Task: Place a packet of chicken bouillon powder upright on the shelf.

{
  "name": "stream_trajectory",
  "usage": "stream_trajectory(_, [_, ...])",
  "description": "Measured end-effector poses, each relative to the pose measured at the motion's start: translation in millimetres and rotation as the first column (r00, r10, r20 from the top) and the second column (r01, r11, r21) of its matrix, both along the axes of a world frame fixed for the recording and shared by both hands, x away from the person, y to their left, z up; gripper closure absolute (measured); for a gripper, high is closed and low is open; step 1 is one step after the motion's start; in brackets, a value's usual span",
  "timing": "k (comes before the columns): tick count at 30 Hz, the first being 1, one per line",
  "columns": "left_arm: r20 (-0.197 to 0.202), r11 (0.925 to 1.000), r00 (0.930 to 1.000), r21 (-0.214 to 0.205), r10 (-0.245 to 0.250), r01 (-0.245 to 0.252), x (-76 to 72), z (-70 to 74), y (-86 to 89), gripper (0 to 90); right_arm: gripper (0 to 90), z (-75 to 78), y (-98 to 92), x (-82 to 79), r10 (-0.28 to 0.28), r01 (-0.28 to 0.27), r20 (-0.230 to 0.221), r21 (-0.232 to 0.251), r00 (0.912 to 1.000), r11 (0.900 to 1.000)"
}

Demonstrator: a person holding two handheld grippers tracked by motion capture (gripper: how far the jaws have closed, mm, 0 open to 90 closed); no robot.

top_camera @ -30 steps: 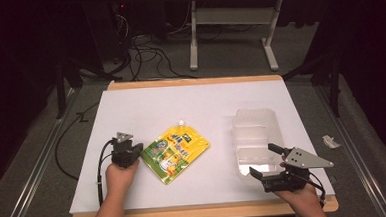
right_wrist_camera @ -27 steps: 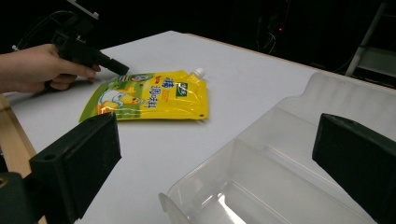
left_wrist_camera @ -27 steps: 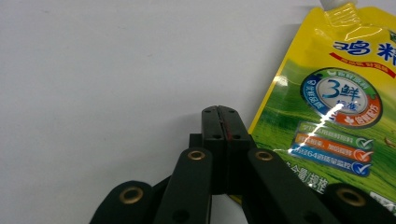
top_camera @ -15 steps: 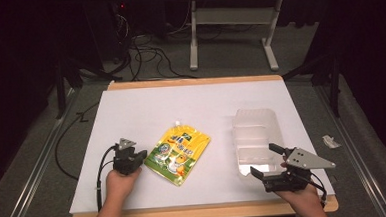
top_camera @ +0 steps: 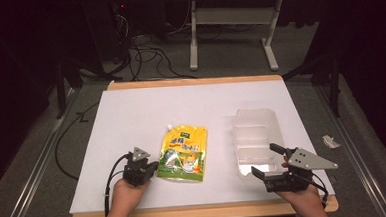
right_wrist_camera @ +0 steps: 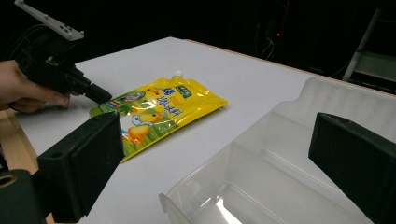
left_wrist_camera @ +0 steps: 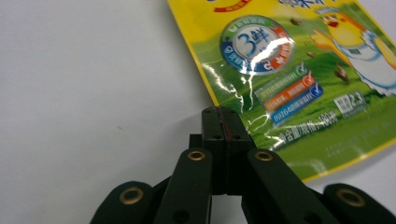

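— Where are you holding things right now?

— I'm holding my left gripper [top_camera: 151, 166] with its jaws pressed together on nothing, tips lying over the near left corner of the yellow pouch [top_camera: 183, 153]. The pouch is lying flat on the white bench [top_camera: 131, 116], roughly mid-width, spout pointing away from me. My right gripper [top_camera: 269, 159] is hovering with jaws spread wide, just at the near end of the clear tray [top_camera: 254, 123].

— How much room are you getting around them?

— Plenty. The far half of the bench is lying bare, and so is the stretch left of the pouch. Pouch and tray are sitting apart, with a bare strip between them. Both my hands are working close to the wooden near edge of the bench.

— Are the views telling you different things?

— Yes. The left gripper view is giving me the pouch [left_wrist_camera: 299, 70] print up close and the closed tips at its edge. The right gripper view is showing my left gripper [right_wrist_camera: 100, 95] from the side, touching the pouch [right_wrist_camera: 159, 109], and the tray [right_wrist_camera: 280, 163] wall between my own open jaws.
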State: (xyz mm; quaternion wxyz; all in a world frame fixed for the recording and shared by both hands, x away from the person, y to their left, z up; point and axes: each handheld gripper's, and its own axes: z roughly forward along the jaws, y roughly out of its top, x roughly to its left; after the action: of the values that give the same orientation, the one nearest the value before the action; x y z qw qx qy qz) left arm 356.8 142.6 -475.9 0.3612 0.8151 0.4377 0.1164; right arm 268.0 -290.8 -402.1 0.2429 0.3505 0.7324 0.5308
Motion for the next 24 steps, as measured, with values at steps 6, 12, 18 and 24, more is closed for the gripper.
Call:
stream_trajectory(6, [-0.002,0.9974,0.9974,0.009,-0.072,0.072,-13.0,1.0,-14.4,90.0,3.7,0.2,0.7,-0.5,0.004,-0.004,-0.005,0.007,1.0,1.0])
stream_trajectory(12, [0.01,0.9902,0.9902,0.018,-0.139,0.139,-21.0,1.1,-35.6,90.0,3.8,-0.1,1.3,0.0,0.008,-0.008,-0.001,0.0,1.0,1.0])
stream_trajectory(18, [0.011,0.9898,0.9897,0.007,-0.143,0.143,-21.6,1.0,-40.5,90.0,3.8,-0.4,1.3,0.2,0.007,-0.007,-0.002,-0.002,1.0,1.0])
stream_trajectory(24, [0.047,0.9983,0.9972,-0.01,-0.057,0.058,-16.0,4.7,-33.4,86.1,3.8,0.0,0.5,-0.3,0.005,-0.005,-0.003,0.005,1.0,1.0])
